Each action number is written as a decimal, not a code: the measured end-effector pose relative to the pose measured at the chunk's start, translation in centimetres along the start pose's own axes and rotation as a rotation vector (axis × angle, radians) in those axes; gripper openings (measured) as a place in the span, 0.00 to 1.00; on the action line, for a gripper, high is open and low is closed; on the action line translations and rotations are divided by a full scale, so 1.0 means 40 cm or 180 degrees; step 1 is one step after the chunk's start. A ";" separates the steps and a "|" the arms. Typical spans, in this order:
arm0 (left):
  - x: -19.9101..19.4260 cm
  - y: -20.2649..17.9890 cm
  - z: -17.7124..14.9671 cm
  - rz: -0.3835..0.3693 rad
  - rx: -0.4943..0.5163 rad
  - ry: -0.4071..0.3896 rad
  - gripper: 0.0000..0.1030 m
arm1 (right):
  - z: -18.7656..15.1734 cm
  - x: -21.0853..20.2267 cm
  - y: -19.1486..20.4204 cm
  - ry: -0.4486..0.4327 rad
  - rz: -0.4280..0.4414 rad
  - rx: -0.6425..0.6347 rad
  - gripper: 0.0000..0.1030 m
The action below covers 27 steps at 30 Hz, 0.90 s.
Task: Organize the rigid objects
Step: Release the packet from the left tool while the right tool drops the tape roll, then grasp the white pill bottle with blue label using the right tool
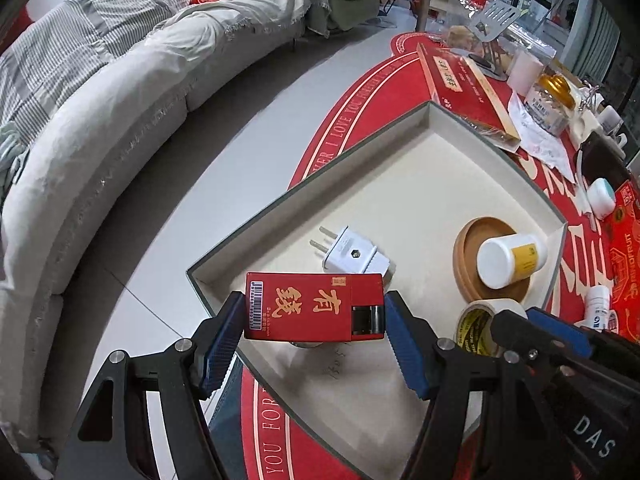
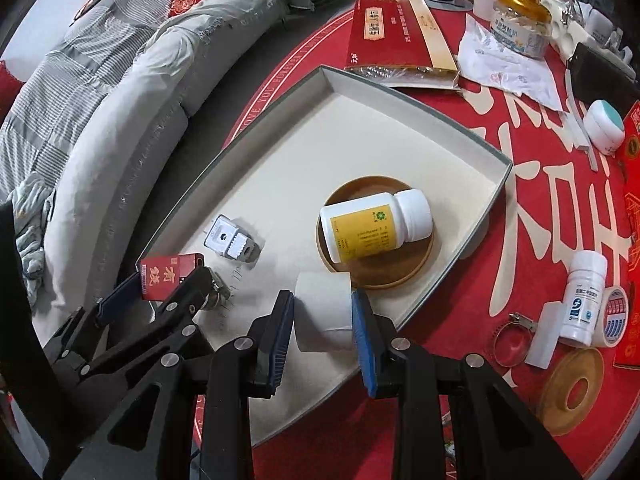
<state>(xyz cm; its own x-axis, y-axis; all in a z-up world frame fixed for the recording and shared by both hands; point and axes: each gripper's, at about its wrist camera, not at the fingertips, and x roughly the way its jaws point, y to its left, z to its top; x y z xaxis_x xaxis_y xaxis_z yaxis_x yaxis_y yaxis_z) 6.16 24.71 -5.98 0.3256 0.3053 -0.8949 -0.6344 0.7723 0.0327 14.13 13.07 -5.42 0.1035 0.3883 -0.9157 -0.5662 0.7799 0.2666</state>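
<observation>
Your left gripper (image 1: 314, 322) is clamped on a red box (image 1: 314, 306), and your right gripper (image 2: 323, 312) on a roll of tape (image 2: 322, 306); both hang over the near end of a shallow grey tray (image 2: 400, 88). Inside the tray lie a white plug (image 1: 354, 256) and a wooden saucer (image 2: 400, 272) with a white bottle (image 2: 372, 226) on its side.

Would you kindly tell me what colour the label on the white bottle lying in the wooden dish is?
Yellow, clearest in the right wrist view: white bottle.
</observation>
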 end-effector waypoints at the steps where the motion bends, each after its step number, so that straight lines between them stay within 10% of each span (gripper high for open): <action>1: 0.001 0.001 0.000 -0.0001 0.0000 0.0004 0.70 | -0.001 0.001 0.000 0.0002 -0.0006 -0.0004 0.31; 7: 0.012 0.007 0.000 0.0070 -0.0052 0.0024 0.73 | 0.004 0.000 0.002 -0.0053 -0.0031 -0.0005 0.34; 12: 0.027 0.033 0.002 -0.0037 -0.0186 0.0157 0.83 | 0.006 -0.040 -0.026 -0.0318 -0.0161 0.0051 0.85; 27: -0.063 -0.019 -0.112 -0.0117 0.0068 0.0111 0.85 | -0.176 -0.114 -0.320 -0.0398 -0.0767 0.0720 0.85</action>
<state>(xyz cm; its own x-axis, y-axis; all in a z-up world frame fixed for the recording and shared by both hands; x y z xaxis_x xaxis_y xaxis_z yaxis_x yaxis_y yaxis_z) 2.68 20.86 -5.76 0.3236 0.2573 -0.9105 -0.6073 0.7944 0.0087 15.15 -2.13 -6.78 0.3196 0.2259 -0.9202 -0.3192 0.9401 0.1199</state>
